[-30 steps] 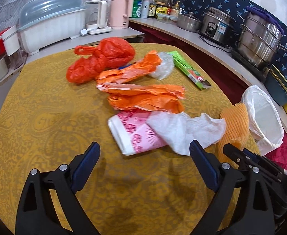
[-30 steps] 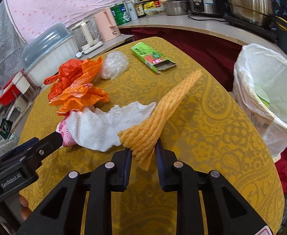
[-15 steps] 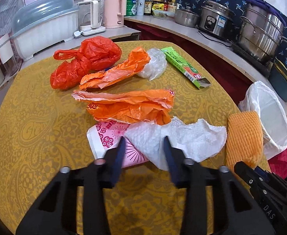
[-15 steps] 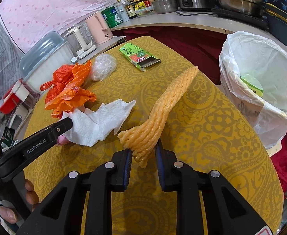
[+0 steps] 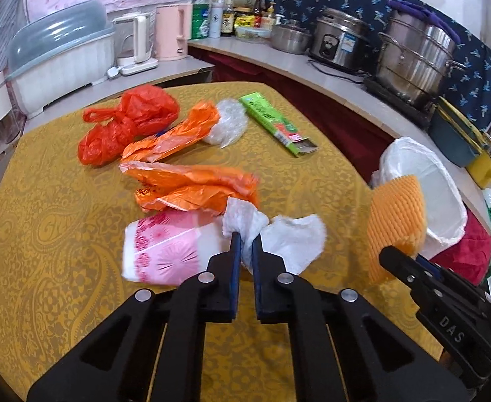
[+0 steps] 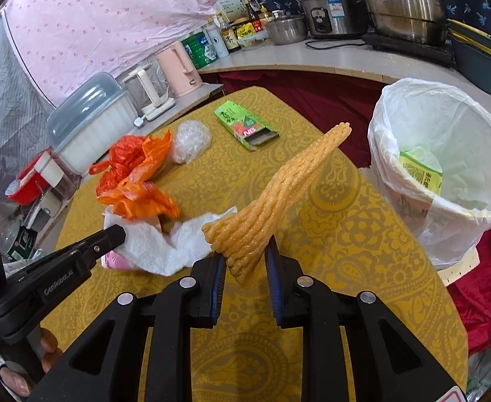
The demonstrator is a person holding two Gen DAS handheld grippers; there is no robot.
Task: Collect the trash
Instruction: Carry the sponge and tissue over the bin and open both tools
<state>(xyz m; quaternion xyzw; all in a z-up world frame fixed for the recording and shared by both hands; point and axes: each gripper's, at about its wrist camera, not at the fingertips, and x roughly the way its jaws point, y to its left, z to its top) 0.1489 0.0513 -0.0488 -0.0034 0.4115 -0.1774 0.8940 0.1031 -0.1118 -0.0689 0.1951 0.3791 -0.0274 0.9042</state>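
- Left gripper clamps 1 white tissue; 1 pink cup lies just left.
- Right gripper clamps 1 orange foam net, raised.
- 3 orange-red bags lie beyond.
- 1 lined bin stands right, 1 green box ahead.

Your left wrist view looks low and close across the table; your right faces the bin. Both share the tissue.

Carton in bin, beside table
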